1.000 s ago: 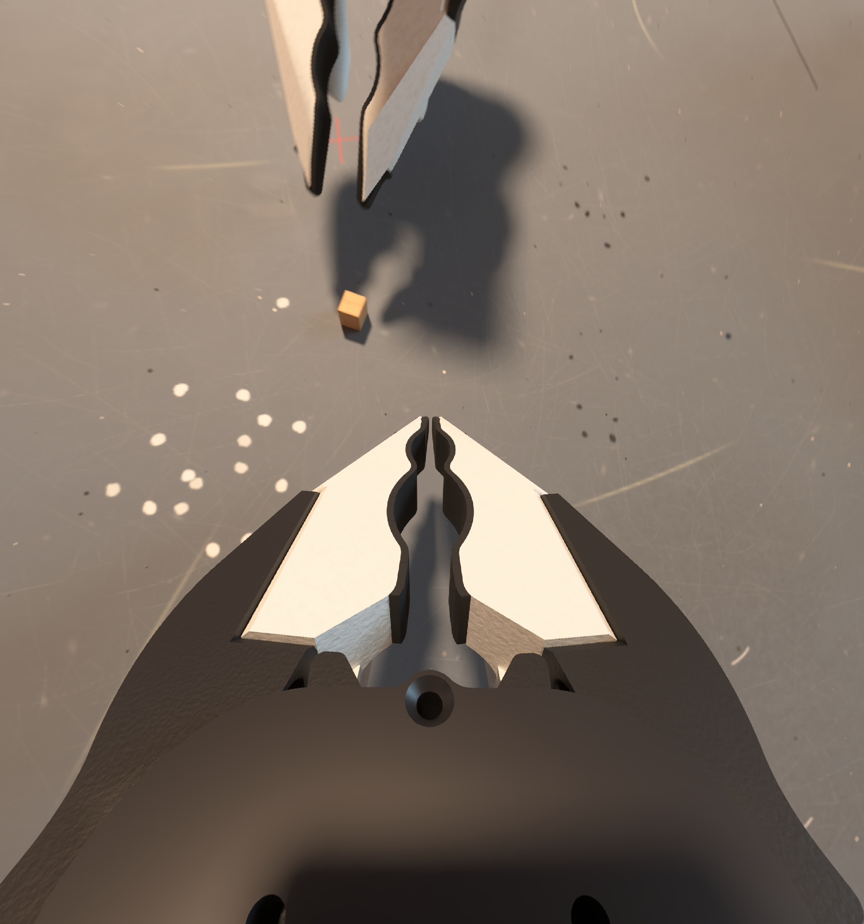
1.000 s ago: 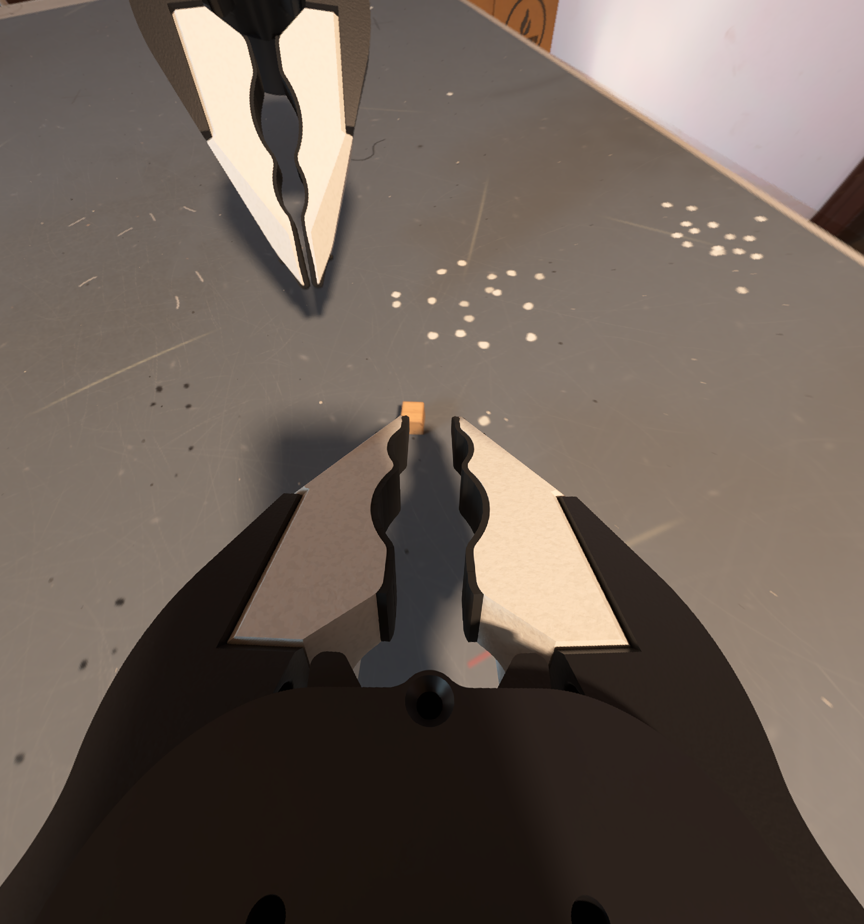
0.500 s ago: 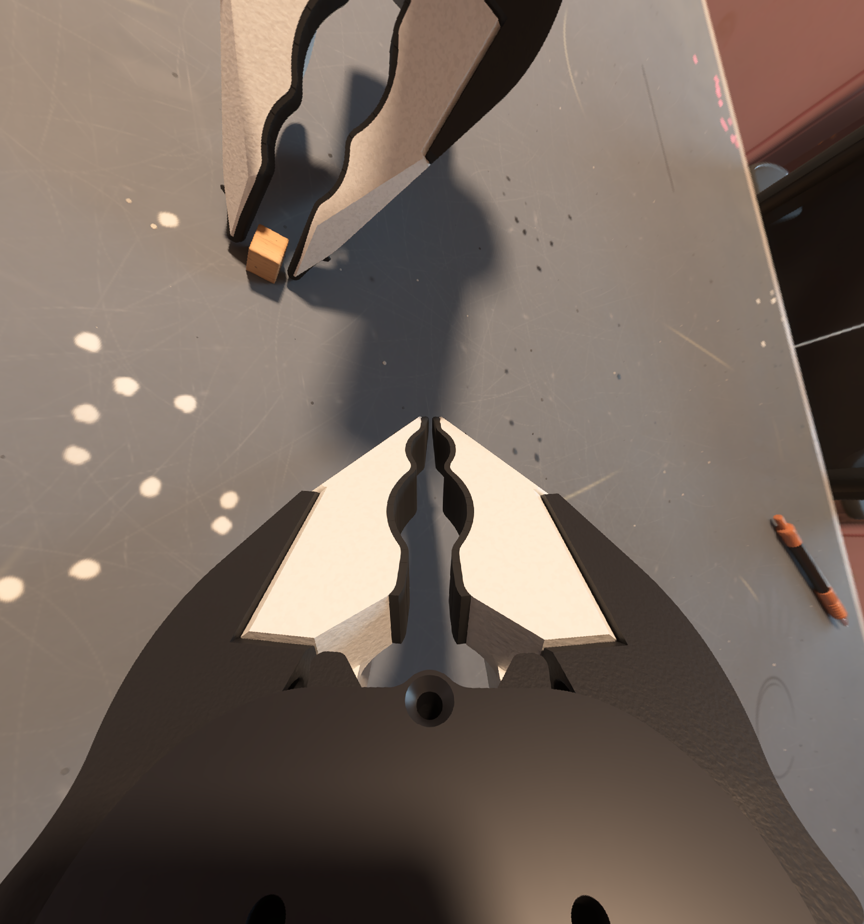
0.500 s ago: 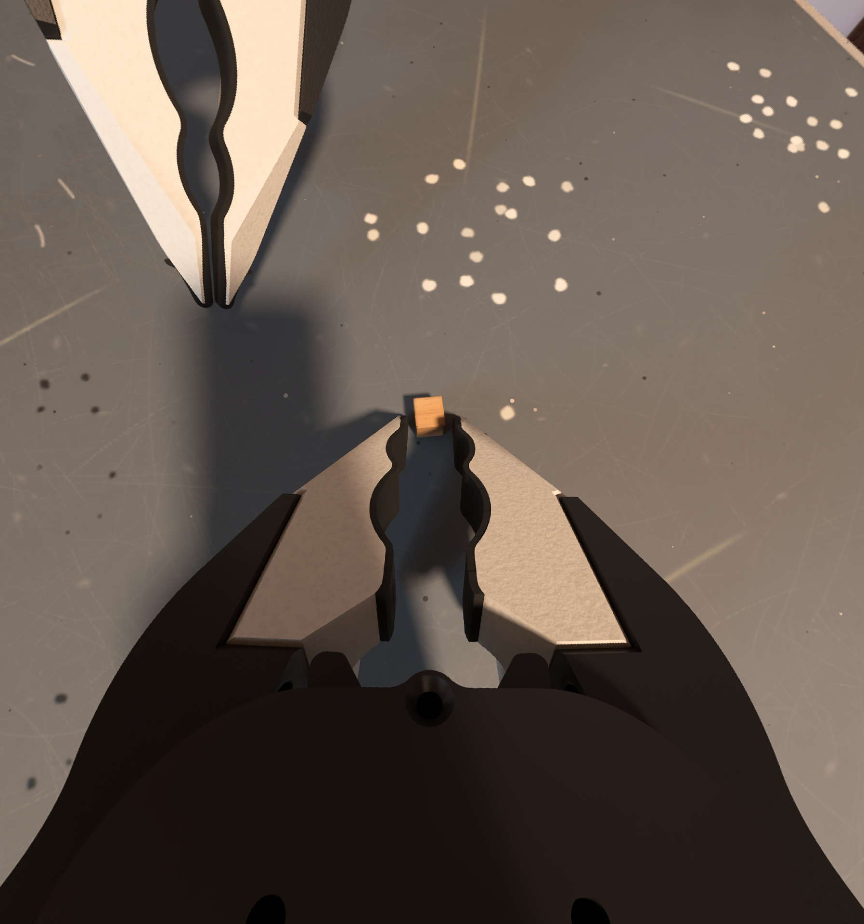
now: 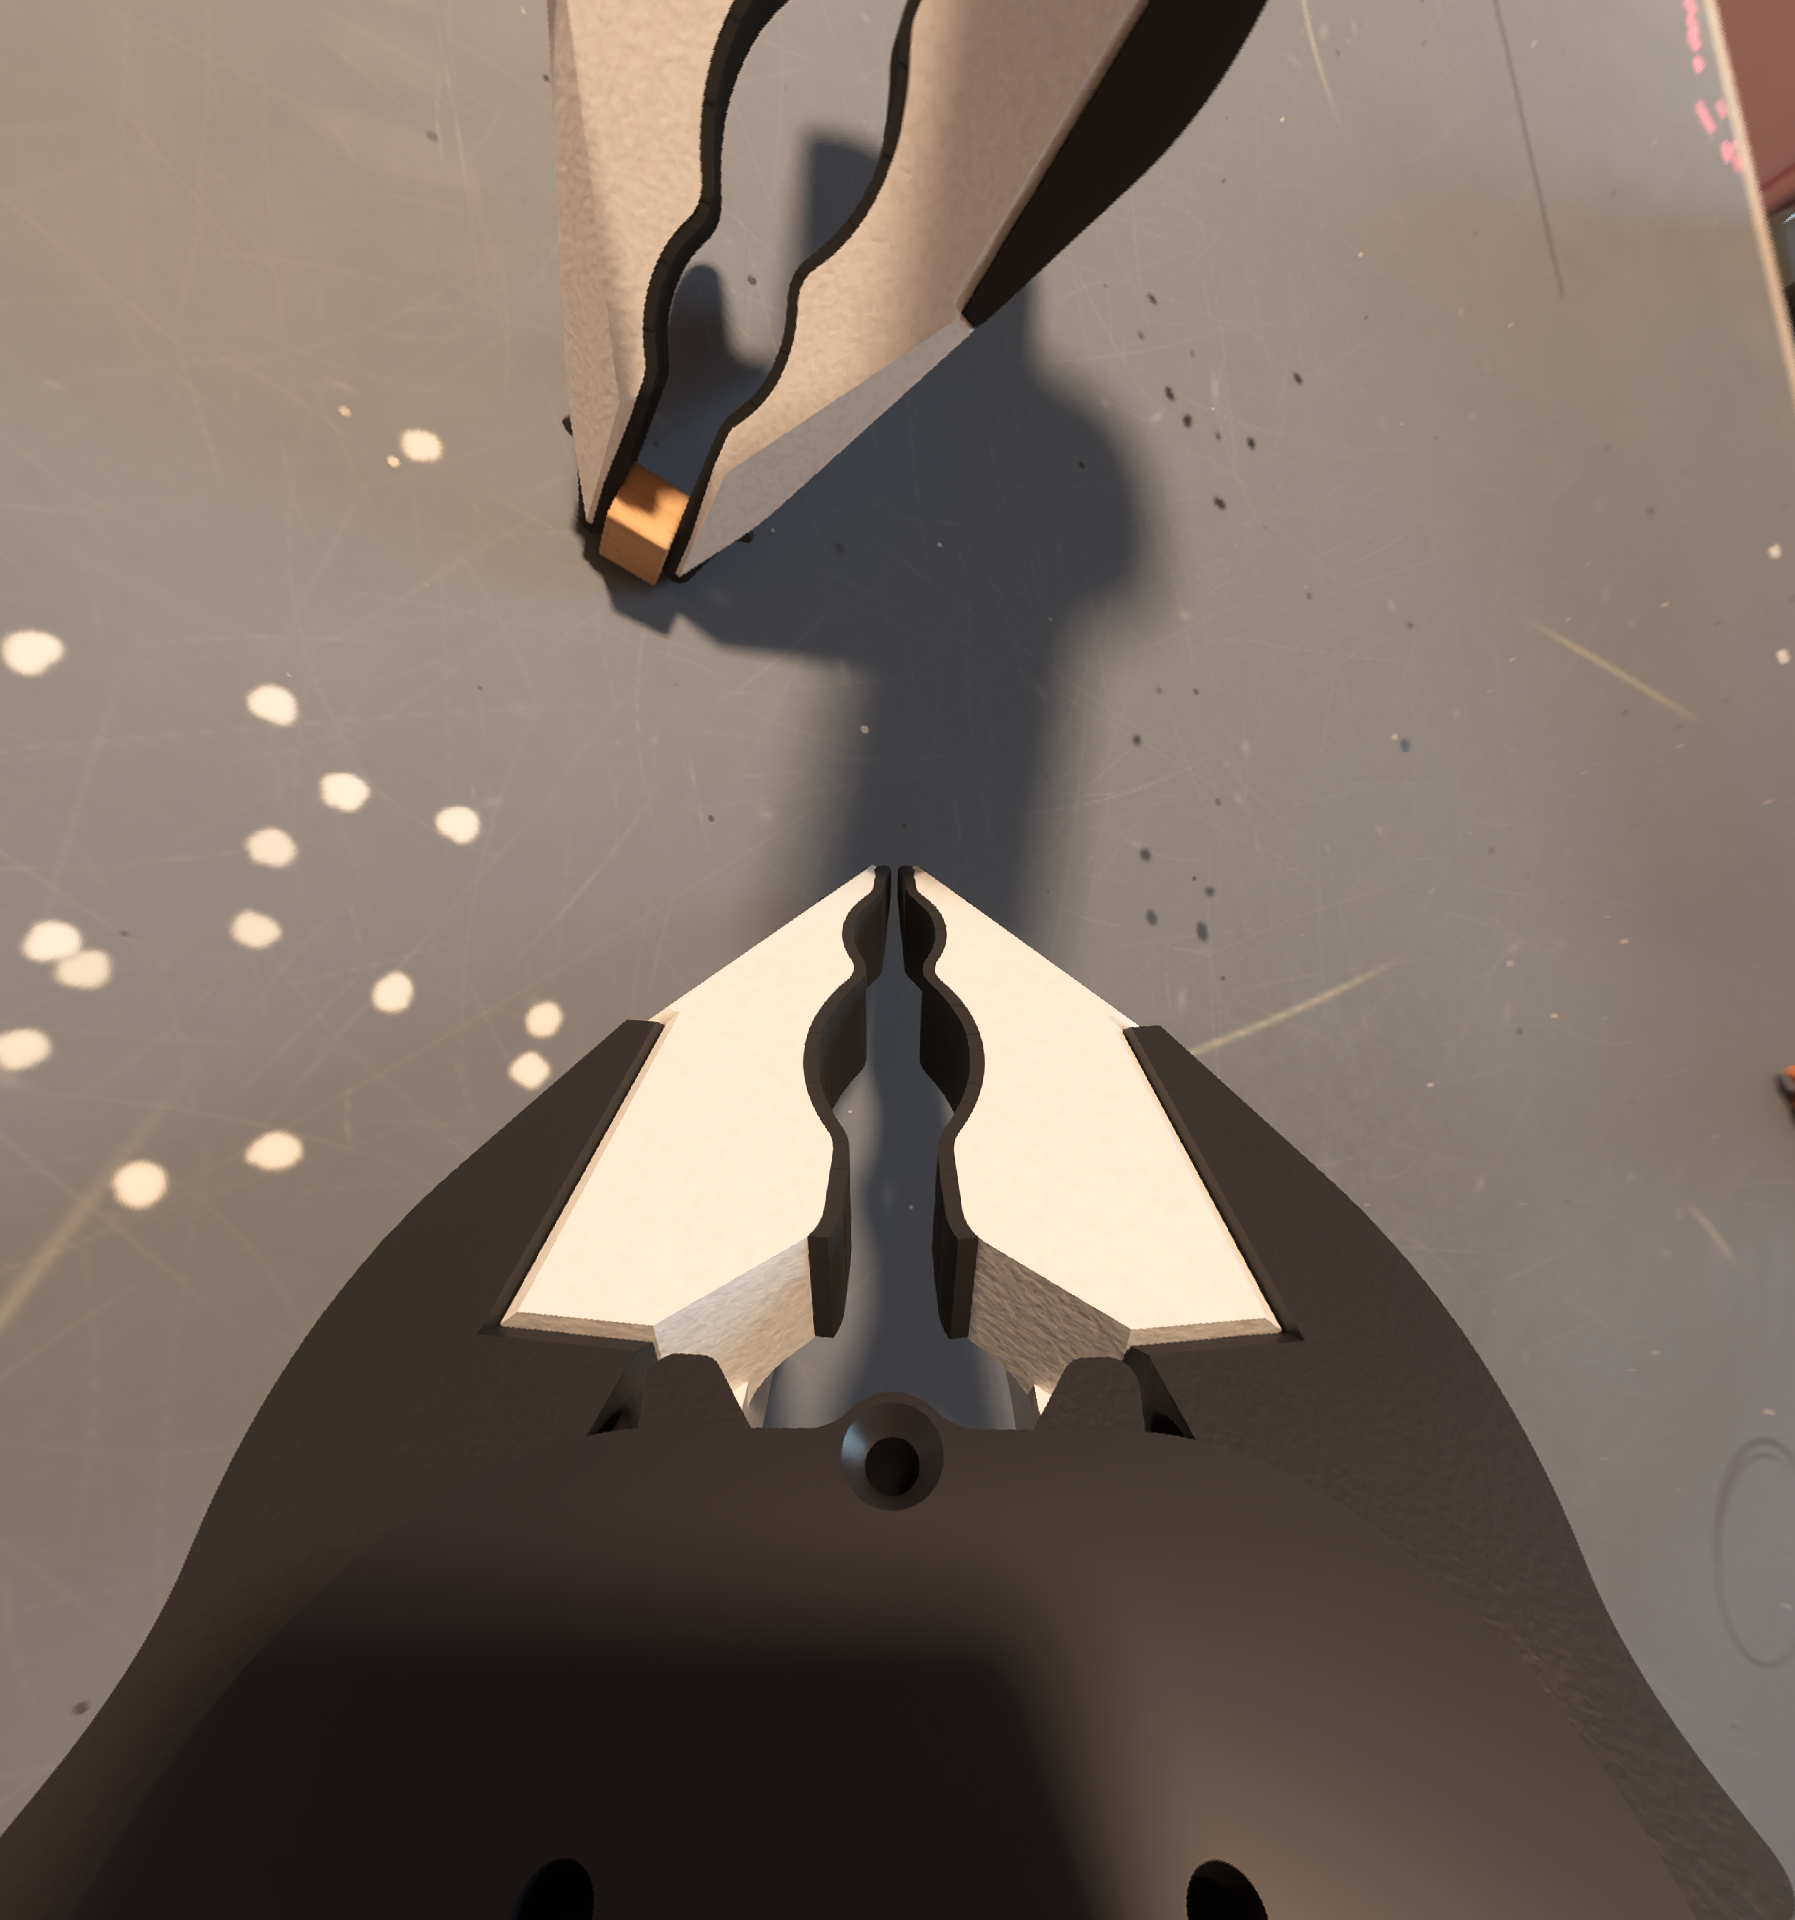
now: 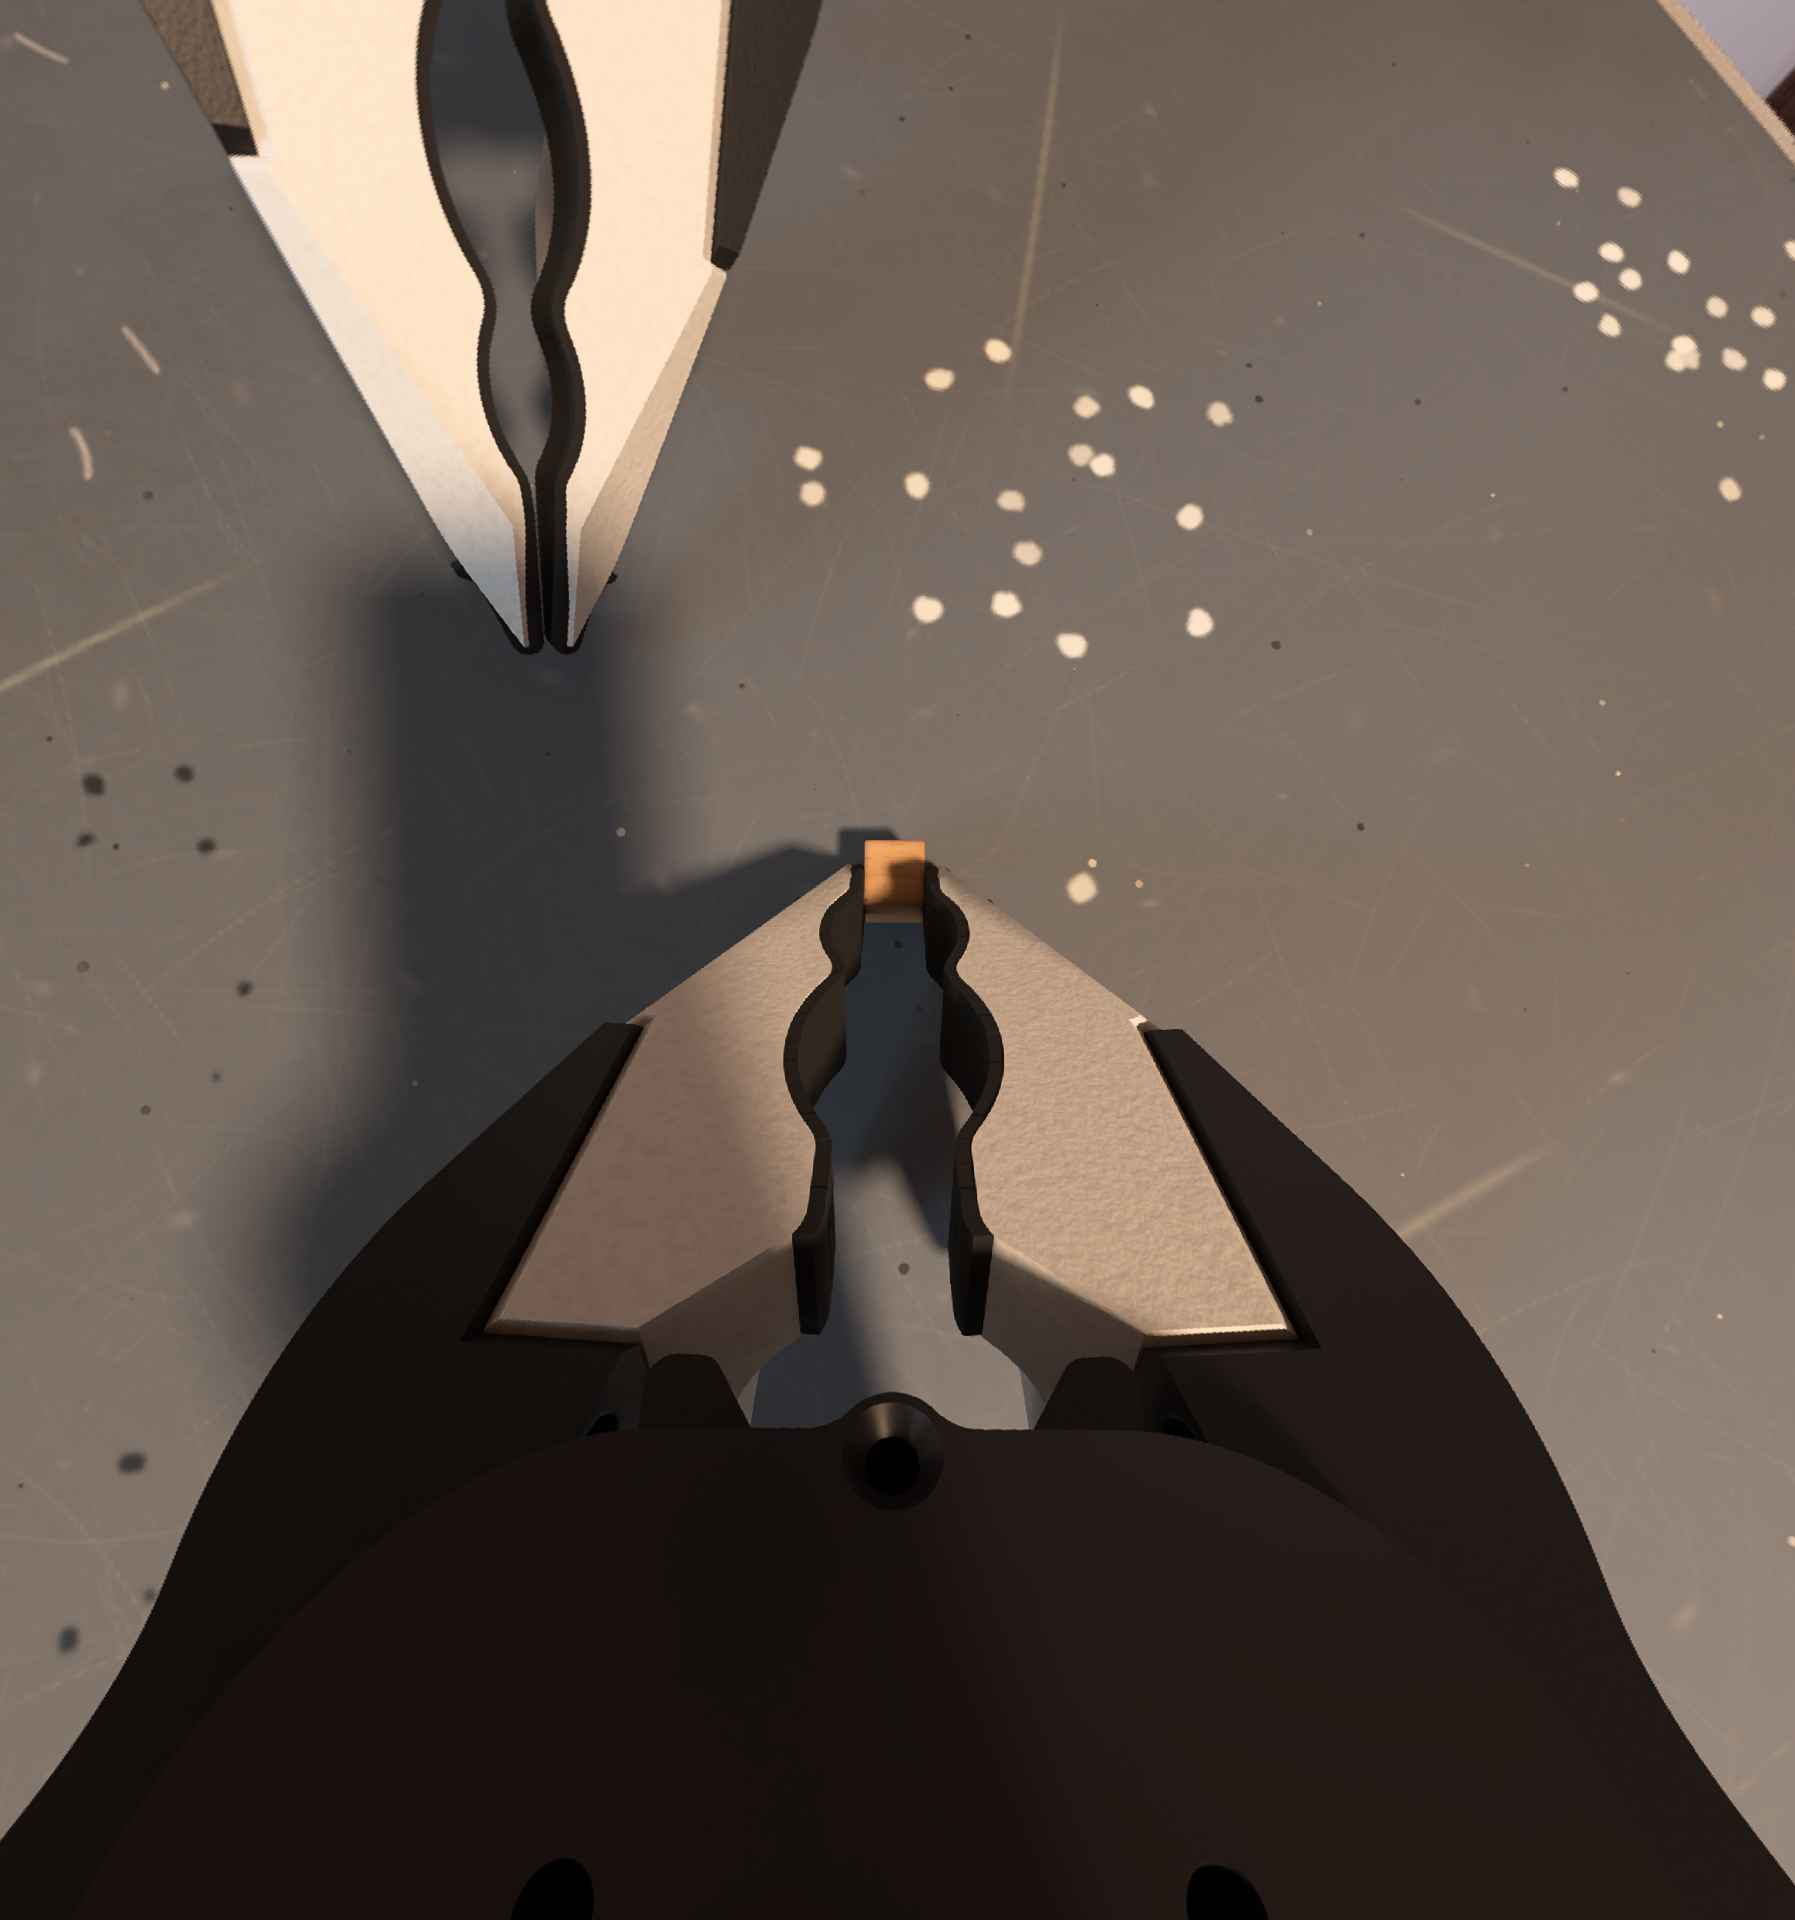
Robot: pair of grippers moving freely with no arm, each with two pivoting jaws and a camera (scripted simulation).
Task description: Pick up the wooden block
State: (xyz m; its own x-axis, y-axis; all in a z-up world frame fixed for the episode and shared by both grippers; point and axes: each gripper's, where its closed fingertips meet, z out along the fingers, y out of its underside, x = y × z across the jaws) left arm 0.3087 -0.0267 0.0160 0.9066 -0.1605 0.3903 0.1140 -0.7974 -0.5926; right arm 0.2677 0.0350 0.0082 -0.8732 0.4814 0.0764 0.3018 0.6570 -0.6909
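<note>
Your right gripper point(image 6: 894, 883) pinches the wooden block point(image 6: 893, 881) at its tips, block resting on the table point(image 6: 1392, 935), ready for lifting; your left gripper point(image 5: 893, 878), nearly closed, holds nothing.

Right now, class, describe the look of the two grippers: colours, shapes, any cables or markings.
The left gripper and right gripper match: a dark brown, flaring body with a round hole at its centre, and two cream, wedge-shaped fingers tapering to points. Black, wavy pads line their inner edges. No cables or markings show.
</note>
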